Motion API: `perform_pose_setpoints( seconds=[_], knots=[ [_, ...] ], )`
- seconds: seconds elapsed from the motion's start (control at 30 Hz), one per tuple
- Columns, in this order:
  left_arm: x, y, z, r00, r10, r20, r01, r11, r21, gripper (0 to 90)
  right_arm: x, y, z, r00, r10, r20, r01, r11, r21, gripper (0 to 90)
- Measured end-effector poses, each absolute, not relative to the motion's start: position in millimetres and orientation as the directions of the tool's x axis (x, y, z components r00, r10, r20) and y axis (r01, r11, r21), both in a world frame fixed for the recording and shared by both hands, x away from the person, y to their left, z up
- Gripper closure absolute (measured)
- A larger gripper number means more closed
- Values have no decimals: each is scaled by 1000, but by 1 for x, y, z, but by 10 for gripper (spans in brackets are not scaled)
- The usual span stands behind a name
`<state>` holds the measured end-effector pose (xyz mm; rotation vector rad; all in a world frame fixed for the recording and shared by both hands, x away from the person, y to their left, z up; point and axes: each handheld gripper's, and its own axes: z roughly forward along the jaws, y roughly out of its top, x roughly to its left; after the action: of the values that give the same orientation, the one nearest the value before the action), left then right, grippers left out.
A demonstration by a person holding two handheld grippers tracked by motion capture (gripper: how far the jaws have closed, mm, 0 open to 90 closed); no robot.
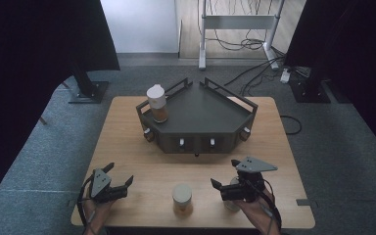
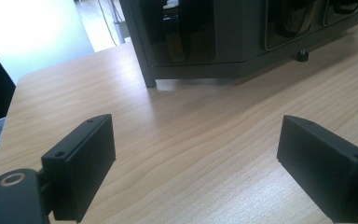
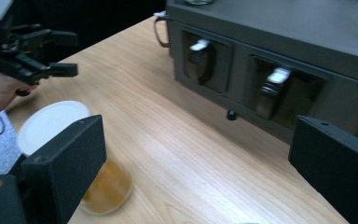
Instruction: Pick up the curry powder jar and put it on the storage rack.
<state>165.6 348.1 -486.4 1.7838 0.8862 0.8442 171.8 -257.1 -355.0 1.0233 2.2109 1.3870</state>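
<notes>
1. A jar (image 1: 182,199) with a white lid is stood near the front edge of the surface (image 1: 127,147), between the two tongs.
2. The right tongs (image 1: 223,175) are held open and empty just beside it.
3. The left tongs (image 1: 119,173) are held open and empty near the front left corner.
4. A dark rack (image 1: 200,120) carrying a second jar (image 1: 157,104) is set toward the back edge.

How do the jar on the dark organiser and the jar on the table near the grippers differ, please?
The jar on the organiser stands raised on the dark organiser, at its left corner; the jar on the table stands on the bare wood near the front edge. The first is far from both grippers; the second stands between them. Both are upright, white-lidded and hold something amber.
</notes>
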Motion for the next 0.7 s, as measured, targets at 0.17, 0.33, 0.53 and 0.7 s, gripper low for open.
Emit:
perform_pose_setpoints(
  seconds=[0.17,0.33,0.53,0.7],
  knots=[
    [166,348,-486,502,850,163,202,-298,933,111,168,-245,-358,-709,701,84,384,283,879,35],
    [165,348,-486,502,849,165,201,-300,932,111,165,-235,-363,-729,679,92,380,289,879,34],
    [165,349,-486,502,849,167,201,-302,932,111,162,-225,-370,-755,647,107,375,293,880,34],
    [165,348,-486,502,848,169,200,-304,931,111,161,-220,-373,-769,629,114,370,294,881,32]
  ],
)
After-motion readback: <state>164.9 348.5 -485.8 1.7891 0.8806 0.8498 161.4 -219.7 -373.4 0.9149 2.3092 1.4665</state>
